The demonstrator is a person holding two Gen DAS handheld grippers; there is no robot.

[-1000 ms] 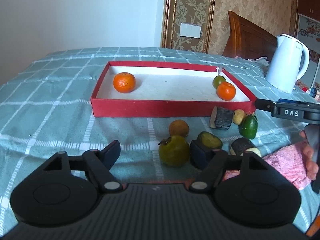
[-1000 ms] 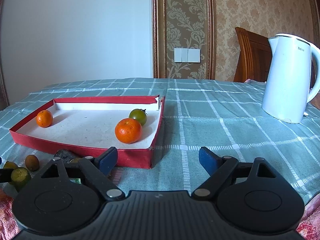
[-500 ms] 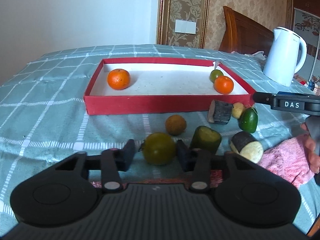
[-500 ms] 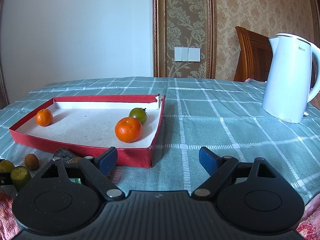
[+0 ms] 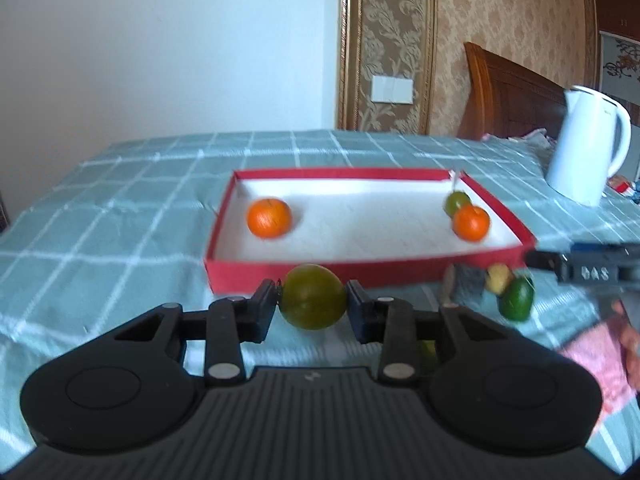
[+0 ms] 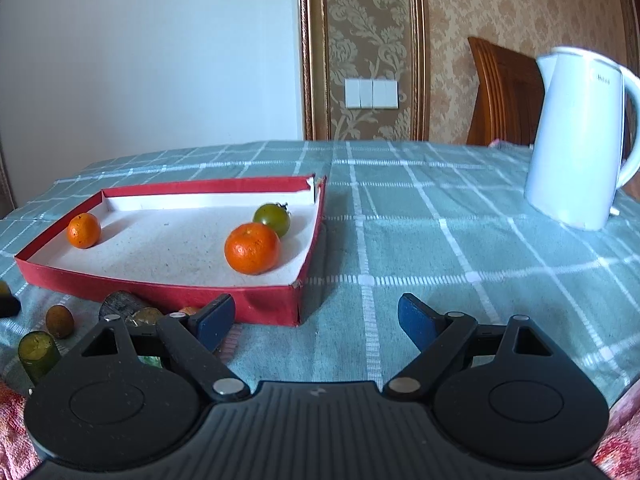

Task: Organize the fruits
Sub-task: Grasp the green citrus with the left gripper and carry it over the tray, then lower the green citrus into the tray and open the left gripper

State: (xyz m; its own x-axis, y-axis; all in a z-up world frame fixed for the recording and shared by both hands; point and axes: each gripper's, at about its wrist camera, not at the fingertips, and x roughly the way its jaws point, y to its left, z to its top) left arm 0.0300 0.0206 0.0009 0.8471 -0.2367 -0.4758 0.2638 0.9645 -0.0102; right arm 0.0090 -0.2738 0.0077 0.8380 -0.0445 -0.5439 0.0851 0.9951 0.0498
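Left wrist view: left hand-held gripper (image 5: 313, 305) closing, both pads pressed against the sides of a dark green tomato (image 5: 313, 297), held clear of the checked teal cloth on the surface (image 5: 120, 216). Just beyond, a red tray (image 5: 360, 272) with white floor, carrying one orange (image 5: 269, 218) near its left wall and a second orange (image 5: 471, 223) touching a small green tomato (image 5: 457, 202) in the right far corner. Right of the tray's near corner, loose on the cloth: a dark stub (image 5: 466, 282), a yellowish fruit (image 5: 498, 278) and a green fruit (image 5: 517, 304), all blurred. At the right edge, one black finger of the right hand-held gripper marked with letters, plus a pink sleeve (image 5: 596, 360). White kettle (image 5: 586, 148) far right.

Right wrist view: right hand-held gripper (image 6: 316, 322) spread wide, blue pads well apart, nothing between them, only cloth below. Left finger near the tray's near right corner, contact impossible to judge. Same two oranges and small green tomato inside the tray. Lower left, outside the tray: a brown fruit (image 6: 59, 321) and a green cut piece (image 6: 38, 351).
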